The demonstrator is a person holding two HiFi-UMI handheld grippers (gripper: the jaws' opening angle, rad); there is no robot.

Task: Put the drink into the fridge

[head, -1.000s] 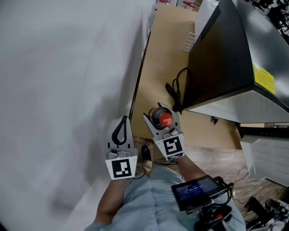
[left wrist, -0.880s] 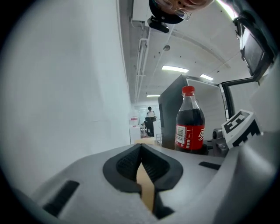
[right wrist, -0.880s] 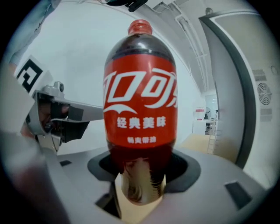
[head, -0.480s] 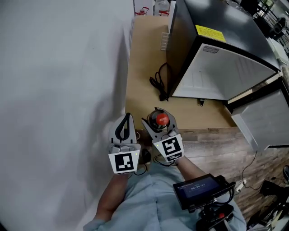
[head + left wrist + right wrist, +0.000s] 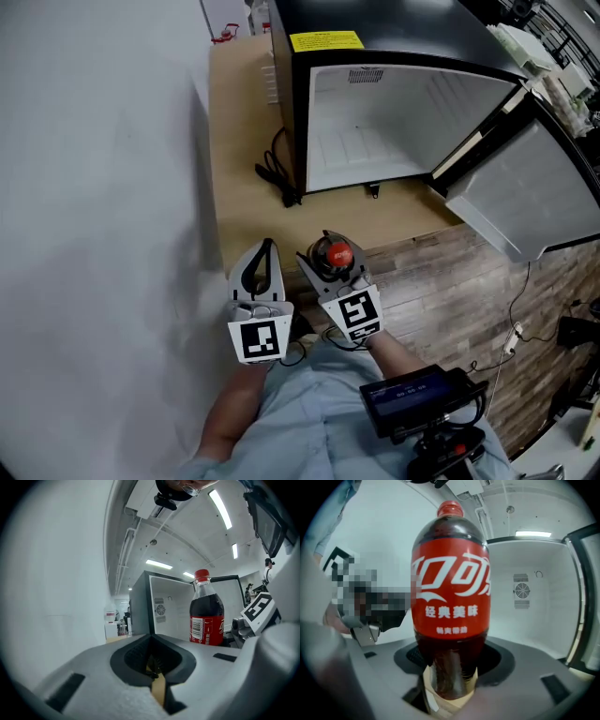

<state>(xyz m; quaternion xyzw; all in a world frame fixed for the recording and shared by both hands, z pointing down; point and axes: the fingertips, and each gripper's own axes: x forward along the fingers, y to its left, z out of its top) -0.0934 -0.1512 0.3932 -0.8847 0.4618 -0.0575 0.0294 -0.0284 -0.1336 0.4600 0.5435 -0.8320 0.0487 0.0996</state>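
Observation:
The drink is a cola bottle (image 5: pixel 335 253) with a red cap and red label, standing upright between the jaws of my right gripper (image 5: pixel 330 251), which is shut on its lower body. In the right gripper view the bottle (image 5: pixel 450 597) fills the middle, with the fridge's white inside (image 5: pixel 529 602) behind it. My left gripper (image 5: pixel 263 251) hangs just left of the right one, shut and empty. In the left gripper view its tips (image 5: pixel 150 638) meet, and the bottle (image 5: pixel 206 616) shows to the right. The black fridge (image 5: pixel 375 131) stands ahead, its door (image 5: pixel 525 197) swung open to the right.
The fridge sits on a low wooden platform (image 5: pixel 234 197) against a white wall (image 5: pixel 103 187). A black power cord (image 5: pixel 277 173) lies beside the fridge's left side. Wood-plank floor (image 5: pixel 450 281) runs under the door. A screen device (image 5: pixel 412 398) hangs at the person's waist.
The view has swung round from the fridge's side to its open front. Both grippers have travelled along with it, side by side, the bottle still upright in the right one.

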